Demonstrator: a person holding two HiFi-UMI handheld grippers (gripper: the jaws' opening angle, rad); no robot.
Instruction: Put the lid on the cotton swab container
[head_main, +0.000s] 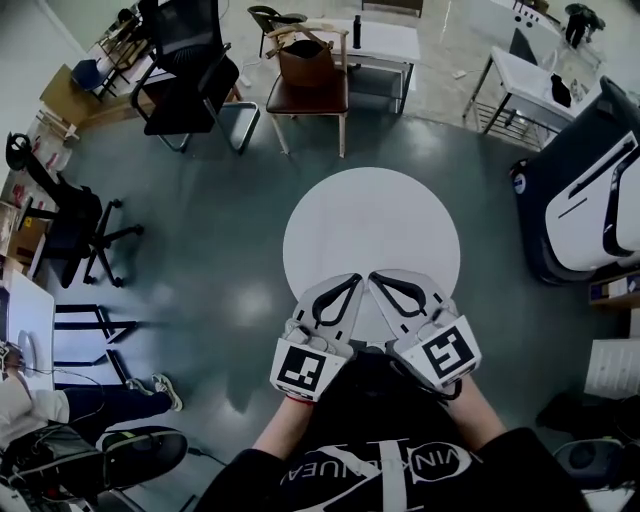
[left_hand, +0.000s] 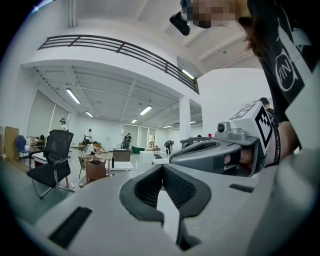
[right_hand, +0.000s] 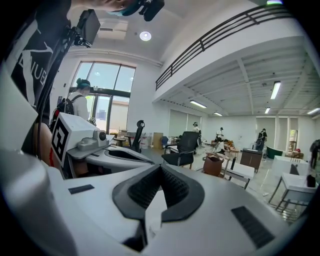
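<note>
No cotton swab container and no lid show in any view. The round white table (head_main: 400, 215) has nothing on the part I can see. Both grippers are held side by side over its near edge, close to the person's body. My left gripper (head_main: 352, 281) is shut, its jaw tips meeting with nothing between them, as its own view confirms (left_hand: 161, 168). My right gripper (head_main: 378, 279) is shut and empty too (right_hand: 160, 168). Each gripper shows in the other's view, the right gripper (left_hand: 210, 150) and the left gripper (right_hand: 120, 154), pointing out across the room.
Beyond the table stand a wooden chair with a brown bag (head_main: 308, 75) and a black office chair (head_main: 185, 70). A white machine (head_main: 590, 190) is at the right, another black chair (head_main: 60, 215) at the left. A seated person's legs (head_main: 110, 400) are at lower left.
</note>
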